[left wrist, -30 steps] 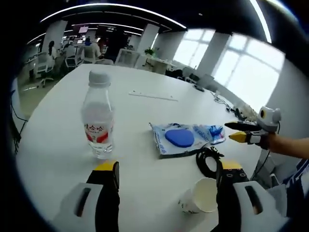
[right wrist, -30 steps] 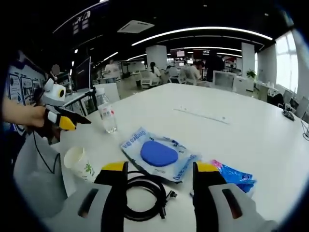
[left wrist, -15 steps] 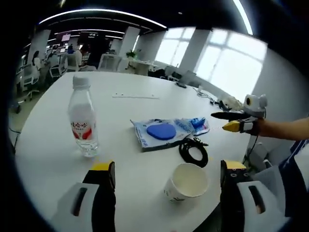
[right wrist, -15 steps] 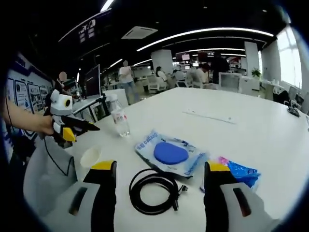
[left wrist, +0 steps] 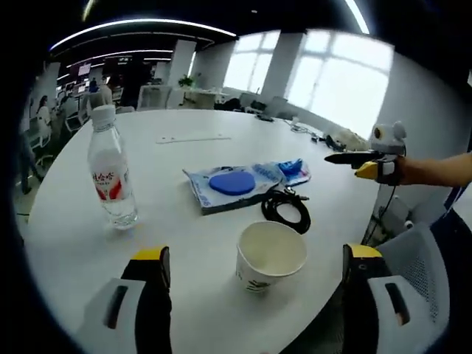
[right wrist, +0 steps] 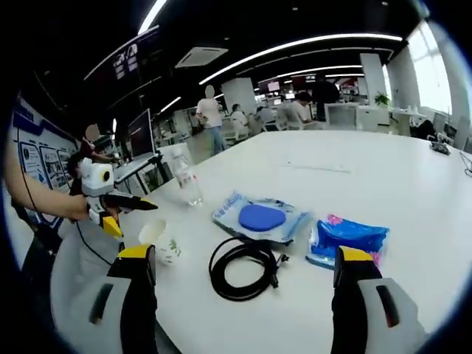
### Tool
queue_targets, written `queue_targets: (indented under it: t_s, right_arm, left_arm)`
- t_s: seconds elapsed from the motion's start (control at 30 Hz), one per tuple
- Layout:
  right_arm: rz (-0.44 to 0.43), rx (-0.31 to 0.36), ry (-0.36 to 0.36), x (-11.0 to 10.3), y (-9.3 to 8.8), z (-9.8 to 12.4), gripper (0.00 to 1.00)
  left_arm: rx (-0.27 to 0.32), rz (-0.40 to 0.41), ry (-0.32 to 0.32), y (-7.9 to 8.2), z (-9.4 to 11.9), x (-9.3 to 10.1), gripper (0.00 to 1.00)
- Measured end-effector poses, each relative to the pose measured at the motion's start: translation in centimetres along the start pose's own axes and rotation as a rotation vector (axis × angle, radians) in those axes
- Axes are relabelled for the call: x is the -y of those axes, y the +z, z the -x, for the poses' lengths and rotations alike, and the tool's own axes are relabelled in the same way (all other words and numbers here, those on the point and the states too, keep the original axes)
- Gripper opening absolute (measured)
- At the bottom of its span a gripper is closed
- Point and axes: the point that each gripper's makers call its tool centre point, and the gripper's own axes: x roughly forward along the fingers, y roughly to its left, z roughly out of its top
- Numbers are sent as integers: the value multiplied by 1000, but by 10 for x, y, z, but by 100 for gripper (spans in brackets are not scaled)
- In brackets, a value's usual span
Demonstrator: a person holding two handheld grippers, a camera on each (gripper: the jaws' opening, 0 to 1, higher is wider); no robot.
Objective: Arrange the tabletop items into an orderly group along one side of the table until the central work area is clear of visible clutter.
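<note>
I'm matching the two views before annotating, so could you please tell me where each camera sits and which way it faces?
Left gripper view: rides on the left gripper, open, facing across the white table over the paper cup toward the windows; the right gripper and a forearm enter from the right.
Right gripper view: rides on the right gripper, open, facing the office interior over the black cable; the left gripper enters from the left.
Shared: cup, water bottle, cable, blue packets.

Red label print on the clear plastic water bottle (left wrist: pixel 108 175) is too small to read. White lettering on the pale blue packet holding a blue disc (right wrist: pixel 262 218) is equally illegible. Distant seated people (right wrist: pixel 299 110) are blurred, details unclear
</note>
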Motion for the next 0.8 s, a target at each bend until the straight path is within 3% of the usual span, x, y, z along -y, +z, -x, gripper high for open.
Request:
queue_targets:
  t_s: [0.3, 0.67, 0.8]
  right_arm:
    - [7, -19, -6, -1, -12, 14, 100]
    - [-49, -34, -32, -4, -28, 19, 96]
    - [-64, -42, -36, -9, -35, 20, 95]
  left_arm:
    - [-13, -10, -6, -8, 1, 4, 96]
    - [-16, -15, 12, -16, -3, 10, 96]
    - [-32, -75, 47, -22, -8, 11, 96]
